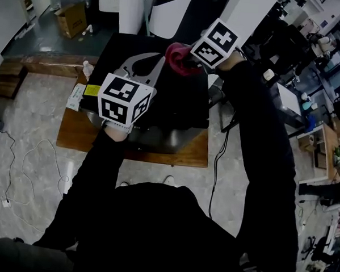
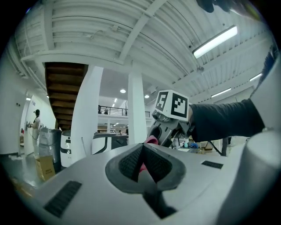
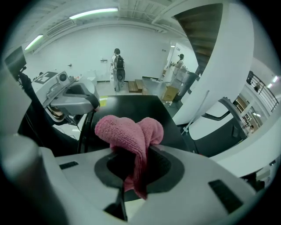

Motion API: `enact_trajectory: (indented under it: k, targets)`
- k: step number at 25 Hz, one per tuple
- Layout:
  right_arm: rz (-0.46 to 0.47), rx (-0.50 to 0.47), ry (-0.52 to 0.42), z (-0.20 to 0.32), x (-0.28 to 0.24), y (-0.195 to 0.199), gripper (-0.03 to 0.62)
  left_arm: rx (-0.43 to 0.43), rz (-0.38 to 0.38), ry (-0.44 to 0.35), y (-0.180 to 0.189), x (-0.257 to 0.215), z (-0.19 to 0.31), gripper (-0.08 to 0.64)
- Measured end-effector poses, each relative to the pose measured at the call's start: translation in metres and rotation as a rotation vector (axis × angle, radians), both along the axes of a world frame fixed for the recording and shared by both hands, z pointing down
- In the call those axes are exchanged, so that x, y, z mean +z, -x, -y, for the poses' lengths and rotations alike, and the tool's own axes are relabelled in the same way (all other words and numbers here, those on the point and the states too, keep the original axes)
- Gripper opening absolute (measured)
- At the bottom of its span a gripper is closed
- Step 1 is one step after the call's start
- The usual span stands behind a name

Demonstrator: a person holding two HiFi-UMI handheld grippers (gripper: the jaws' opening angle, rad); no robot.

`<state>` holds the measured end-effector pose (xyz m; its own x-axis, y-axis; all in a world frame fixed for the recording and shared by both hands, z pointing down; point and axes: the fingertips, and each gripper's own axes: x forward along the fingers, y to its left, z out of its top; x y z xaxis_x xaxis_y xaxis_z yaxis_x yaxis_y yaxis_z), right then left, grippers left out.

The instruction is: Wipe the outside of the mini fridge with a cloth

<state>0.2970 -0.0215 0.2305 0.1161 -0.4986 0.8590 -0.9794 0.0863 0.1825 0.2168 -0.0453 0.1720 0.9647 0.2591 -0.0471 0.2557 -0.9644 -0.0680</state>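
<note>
The black mini fridge (image 1: 177, 104) stands on a low wooden platform, and I look down on its top. A pink cloth (image 1: 178, 58) is bunched above the far part of that top, with my right gripper (image 1: 188, 58) shut on it. In the right gripper view the cloth (image 3: 129, 132) bulges out of the jaws over the fridge top (image 3: 131, 105). My left gripper (image 1: 160, 62) hovers over the fridge's left side, jaws shut, its tips just beside the cloth. In the left gripper view, the left gripper (image 2: 142, 148) points upward at the right gripper (image 2: 169, 127) and the cloth (image 2: 152, 140).
The wooden platform (image 1: 79, 134) sticks out past the fridge on the left and front. A cardboard box (image 1: 72, 18) sits at the back left, and cables (image 1: 20, 170) trail over the floor. Desks and equipment (image 1: 308, 106) crowd the right side. Two people (image 3: 117, 70) stand far off.
</note>
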Motion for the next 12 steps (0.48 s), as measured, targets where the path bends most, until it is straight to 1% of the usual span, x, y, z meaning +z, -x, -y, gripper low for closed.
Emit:
enact_trajectory:
  k: [1, 3, 8, 10, 12]
  targets:
    - [-0.010, -0.001, -0.005, -0.005, 0.001, -0.014, 0.081, -0.013, 0.004, -0.015, -0.010, 0.002, -0.007, 0.002]
    - [-0.017, -0.005, -0.014, -0.015, 0.006, -0.044, 0.081, -0.029, 0.014, -0.019, -0.029, 0.005, -0.021, 0.002]
    - [-0.045, -0.005, -0.031, -0.025, 0.028, -0.118, 0.081, -0.050, 0.051, 0.015, -0.073, 0.014, -0.046, 0.002]
    - [-0.049, -0.011, -0.041, -0.022, 0.039, -0.141, 0.081, -0.058, 0.058, 0.038, -0.086, 0.015, -0.051, 0.002]
    - [-0.049, -0.018, -0.065, -0.015, 0.050, -0.160, 0.081, -0.071, 0.070, 0.042, -0.096, 0.018, -0.057, 0.003]
